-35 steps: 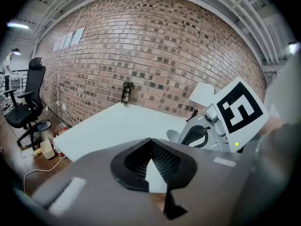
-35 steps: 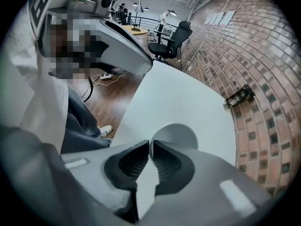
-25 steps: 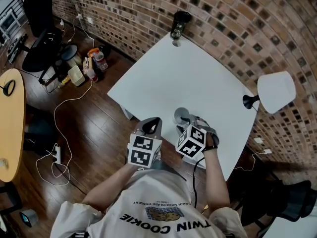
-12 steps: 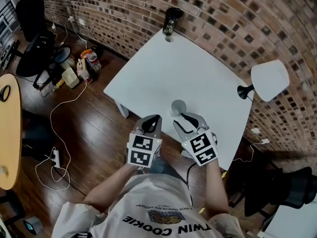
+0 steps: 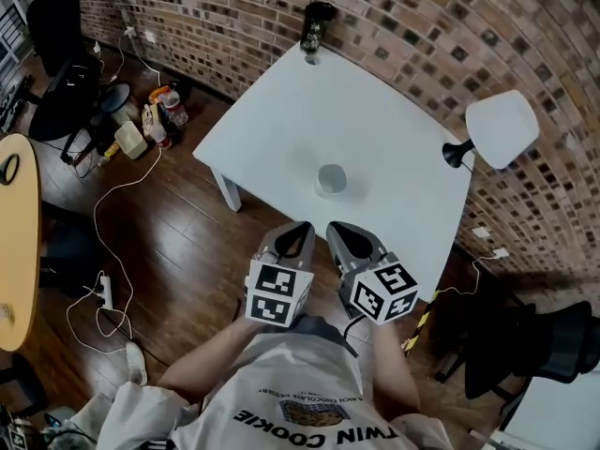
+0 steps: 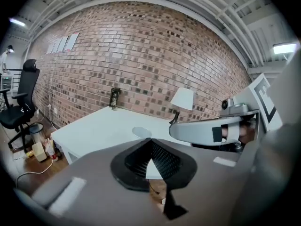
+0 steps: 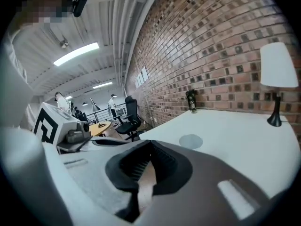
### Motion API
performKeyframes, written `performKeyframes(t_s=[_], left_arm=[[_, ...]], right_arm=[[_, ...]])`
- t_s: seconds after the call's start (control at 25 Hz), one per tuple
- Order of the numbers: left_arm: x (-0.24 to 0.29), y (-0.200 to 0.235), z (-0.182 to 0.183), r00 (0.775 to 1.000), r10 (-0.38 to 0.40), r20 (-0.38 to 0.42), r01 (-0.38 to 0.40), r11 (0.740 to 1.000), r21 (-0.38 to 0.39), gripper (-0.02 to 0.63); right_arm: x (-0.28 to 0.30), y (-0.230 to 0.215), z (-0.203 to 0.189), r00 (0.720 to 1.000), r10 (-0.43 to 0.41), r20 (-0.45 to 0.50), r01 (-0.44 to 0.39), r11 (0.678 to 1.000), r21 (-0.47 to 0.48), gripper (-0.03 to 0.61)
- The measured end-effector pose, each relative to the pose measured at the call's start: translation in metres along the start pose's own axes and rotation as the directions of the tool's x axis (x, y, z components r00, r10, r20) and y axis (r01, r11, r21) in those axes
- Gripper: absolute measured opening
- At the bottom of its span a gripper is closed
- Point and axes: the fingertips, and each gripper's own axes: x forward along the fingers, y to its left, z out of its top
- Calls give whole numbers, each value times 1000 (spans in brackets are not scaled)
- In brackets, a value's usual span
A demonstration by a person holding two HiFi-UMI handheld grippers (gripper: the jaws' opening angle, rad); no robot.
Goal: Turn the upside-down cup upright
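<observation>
Since the earlier frames the right gripper point(image 5: 345, 234) has been withdrawn from the cup point(image 5: 331, 178), and its jaws have just been closing together on nothing. The left gripper point(image 5: 294, 232) is likewise closed and empty. The cup stands ahead of both tips, well apart, apparently mouth up; the task is judged complete.

Matt white table point(image 5: 375, 129), smooth cup point(image 5: 331, 178), rough brick wall point(image 5: 422, 26), glossy wooden floor point(image 5: 178, 251)
</observation>
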Motion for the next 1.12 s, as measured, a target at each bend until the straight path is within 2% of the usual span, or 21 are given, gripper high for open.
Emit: performKeyframes(t_s=[0.2, 0.44, 0.68, 1.12], left_arm=[[-20, -31, -10, 999, 39, 27, -40, 999, 25, 6], [-34, -94, -29, 996, 82, 45, -84, 995, 47, 6], [-55, -157, -56, 991, 127, 48, -131, 989, 69, 6], [-102, -250, -89, 982, 180, 56, -185, 978, 100, 6]], right_arm=[[-30, 19, -20, 1000, 28, -2, -28, 999, -35, 3], [-92, 15, -42, 999, -25, 39, 27, 998, -55, 3], [-155, 17, -74, 998, -31, 51, 35, 996, -86, 3], [-253, 35, -113, 997, 6, 82, 1, 997, -82, 3]])
